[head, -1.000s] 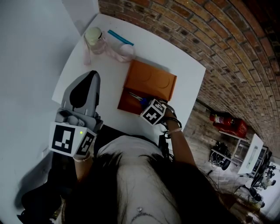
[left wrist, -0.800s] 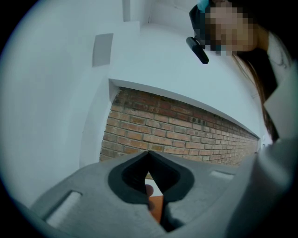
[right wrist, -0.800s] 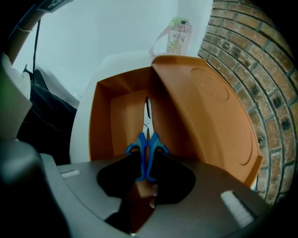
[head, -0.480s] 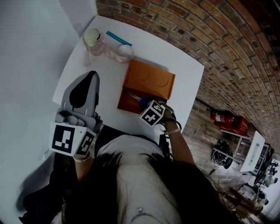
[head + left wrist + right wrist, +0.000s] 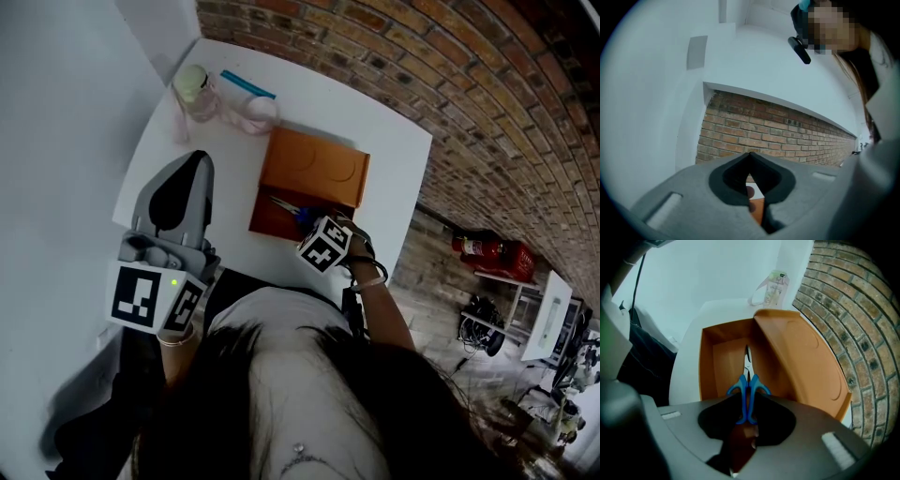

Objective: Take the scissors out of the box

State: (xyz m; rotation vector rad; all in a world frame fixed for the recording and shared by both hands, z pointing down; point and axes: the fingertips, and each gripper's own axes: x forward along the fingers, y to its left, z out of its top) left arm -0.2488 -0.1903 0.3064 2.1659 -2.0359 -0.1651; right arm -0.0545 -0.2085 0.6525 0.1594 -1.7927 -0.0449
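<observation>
Right hand-held gripper (image 5: pixel 748 404) just closed onto scissors (image 5: pixel 744 385) handles in box (image 5: pixel 707 366), contact shadowed; left hand-held gripper (image 5: pixel 750 157) closed

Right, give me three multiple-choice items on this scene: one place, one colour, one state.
1. Where are the scissors? A. inside the box B. on the table beside the bottle C. on the floor
2. Their handles are: A. red B. blue C. green
3. The box's lid is: A. shut B. open C. missing
Answers: 1 A, their blades lie on the box's floor; 2 B, blue loops show in the right gripper view; 3 B, the lid stands tilted back.
</observation>
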